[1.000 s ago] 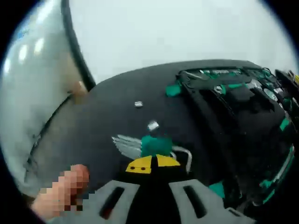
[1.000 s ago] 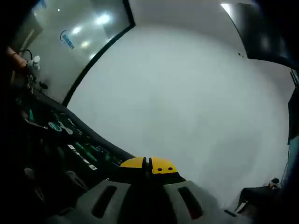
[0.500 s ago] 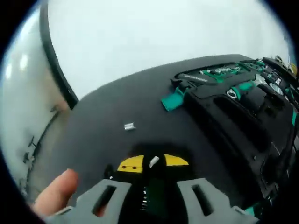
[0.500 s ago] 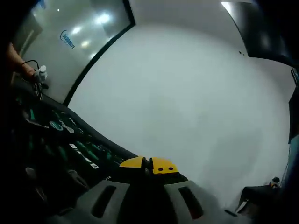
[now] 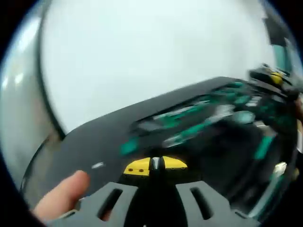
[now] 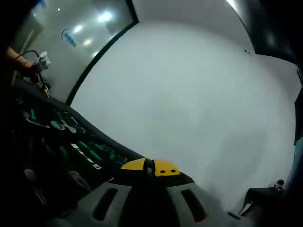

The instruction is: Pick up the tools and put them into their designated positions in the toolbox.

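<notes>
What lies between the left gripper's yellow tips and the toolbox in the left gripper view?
Bare black tabletop separates the left gripper from the blurred toolbox; a small silvery piece lies off to the side.

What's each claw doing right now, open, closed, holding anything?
Left claw: closed on a small silver bit pinched between the yellow tips.
Right claw: closed, nothing visible between the tips.

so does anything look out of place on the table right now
One small silvery piece lies loose on the dark tabletop, apart from the open toolbox where the green-handled tools sit. Another small silvery piece sits pinched in the left tongs. The left gripper view is motion-blurred, so neither piece can be identified.
</notes>
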A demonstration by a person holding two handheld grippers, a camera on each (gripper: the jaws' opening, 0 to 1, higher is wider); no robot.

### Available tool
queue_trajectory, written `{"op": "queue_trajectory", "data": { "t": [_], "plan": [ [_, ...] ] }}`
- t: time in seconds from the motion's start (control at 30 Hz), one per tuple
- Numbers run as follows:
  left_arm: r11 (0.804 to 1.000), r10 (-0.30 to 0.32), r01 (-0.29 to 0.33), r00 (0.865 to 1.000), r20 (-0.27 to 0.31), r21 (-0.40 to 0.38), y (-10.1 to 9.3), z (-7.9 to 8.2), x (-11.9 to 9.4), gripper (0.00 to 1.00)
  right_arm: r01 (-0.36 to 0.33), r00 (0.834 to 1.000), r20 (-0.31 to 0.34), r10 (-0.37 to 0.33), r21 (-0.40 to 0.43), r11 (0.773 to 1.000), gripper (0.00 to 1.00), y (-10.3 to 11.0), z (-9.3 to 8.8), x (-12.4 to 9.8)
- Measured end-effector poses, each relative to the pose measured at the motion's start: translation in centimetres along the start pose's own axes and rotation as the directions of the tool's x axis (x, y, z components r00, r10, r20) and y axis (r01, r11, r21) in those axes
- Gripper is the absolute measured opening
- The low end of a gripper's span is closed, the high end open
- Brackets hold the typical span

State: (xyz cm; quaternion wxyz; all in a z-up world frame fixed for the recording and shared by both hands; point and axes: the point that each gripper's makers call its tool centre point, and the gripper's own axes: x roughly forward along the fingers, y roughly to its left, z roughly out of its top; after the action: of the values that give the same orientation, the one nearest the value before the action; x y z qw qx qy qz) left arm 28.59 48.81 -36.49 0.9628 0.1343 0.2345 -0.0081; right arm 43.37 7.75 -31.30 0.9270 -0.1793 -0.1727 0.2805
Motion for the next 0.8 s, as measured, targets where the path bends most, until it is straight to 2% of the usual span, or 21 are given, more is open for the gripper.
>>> {"op": "queue_trajectory", "data": {
  "t": [0.03,0.07,0.13,0.2,0.27,0.43,0.5,0.6,0.67,0.7,0.73,0.77,0.8],
  "plan": [
    [0.999,-0.046,0.046,0.999,-0.001,0.028,-2.1,0.8,0.1,0.04,0.000,1.000,0.000,0.000,0.000,1.000,0.02,0.0,0.0,0.0],
    [0.992,-0.112,0.111,0.994,0.009,0.066,-5.0,1.9,0.4,0.04,-0.001,1.000,-0.002,0.001,-0.001,1.000,0.02,0.0,0.0,0.0],
    [0.972,-0.196,0.197,0.980,-0.016,0.127,-9.2,2.7,1.1,0.04,-0.003,1.000,-0.004,0.003,-0.003,1.000,0.02,0.1,-0.1,0.0],
    [0.957,-0.233,0.238,0.971,-0.049,0.165,-11.8,2.8,2.2,0.04,-0.007,1.000,-0.008,0.007,-0.006,1.000,0.02,0.2,-0.2,0.1],
    [0.960,-0.224,0.234,0.971,-0.079,0.154,-12.6,2.4,3.4,0.04,-0.009,1.000,-0.007,0.009,-0.005,1.000,0.03,0.2,-0.2,0.0],
    [0.959,-0.254,0.259,0.966,-0.055,0.118,-13.6,2.6,4.0,0.05,-0.018,1.000,-0.008,0.018,0.000,1.000,0.03,0.4,-0.2,-0.1],
    [0.953,-0.294,0.294,0.956,-0.016,0.072,-14.2,3.1,3.6,0.09,-0.021,1.000,-0.010,0.021,0.001,1.000,0.03,0.4,-0.3,0.0],
    [0.947,-0.320,0.320,0.943,0.094,0.012,-13.6,4.7,2.7,0.26,-0.025,1.000,-0.011,0.025,0.004,1.000,0.03,0.5,-0.3,0.0],
    [0.937,-0.331,0.345,0.926,0.183,-0.049,-12.9,5.9,1.1,0.31,-0.027,1.000,-0.010,0.027,0.009,1.000,0.03,0.5,-0.3,0.0],
    [0.940,-0.304,0.333,0.918,0.254,-0.077,-11.9,6.8,-0.2,0.31,-0.028,1.000,-0.010,0.028,0.012,1.000,0.03,0.5,-0.3,0.0],
    [0.947,-0.280,0.313,0.913,0.297,-0.070,-11.1,7.2,-1.0,0.31,-0.028,1.000,-0.010,0.028,0.014,0.999,0.03,0.5,-0.3,0.0],
    [0.961,-0.227,0.269,0.901,0.370,-0.066,-9.3,7.7,-2.1,0.31,-0.028,1.000,-0.010,0.028,0.017,0.999,0.03,0.4,-0.3,0.0],
    [0.972,-0.173,0.222,0.896,0.408,-0.075,-7.9,7.7,-3.1,0.31,-0.027,1.000,-0.010,0.027,0.019,0.999,0.03,0.4,-0.3,0.0]
  ]
}}
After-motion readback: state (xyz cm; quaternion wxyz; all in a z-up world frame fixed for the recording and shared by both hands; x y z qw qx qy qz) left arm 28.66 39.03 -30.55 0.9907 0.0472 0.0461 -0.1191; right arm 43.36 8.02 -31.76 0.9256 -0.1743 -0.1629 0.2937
